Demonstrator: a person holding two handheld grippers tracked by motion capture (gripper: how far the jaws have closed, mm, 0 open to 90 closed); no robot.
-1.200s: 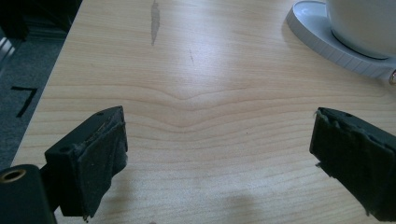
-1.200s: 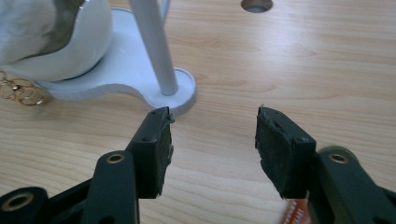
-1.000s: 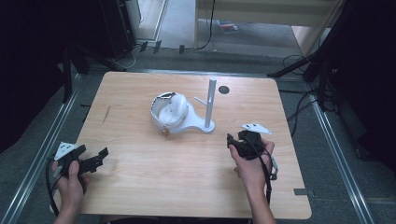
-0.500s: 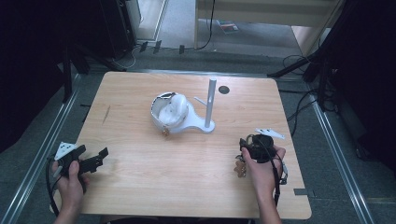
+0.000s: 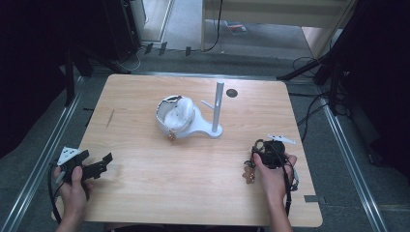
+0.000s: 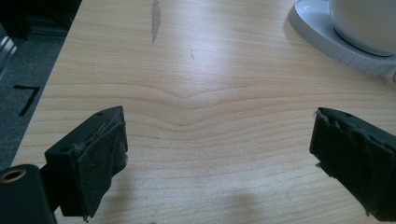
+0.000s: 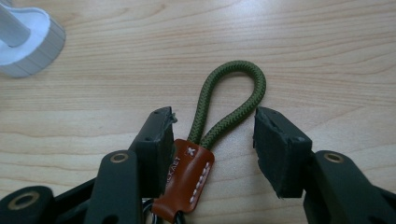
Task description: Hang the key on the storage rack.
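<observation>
two grippers in view. right gripper [image 7: 212, 140]: jaws apart, straddling a keychain [image 7: 219, 116] of green cord loop and brown leather tab, lying flat on the table [image 5: 145, 193] near its right front. left gripper [image 6: 217, 149]: jaws wide, nothing between, over bare wood at left front.

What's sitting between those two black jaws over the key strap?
In the right gripper view, the right gripper stands open around the green cord loop and its brown leather tab, lying on the wooden table.
</observation>
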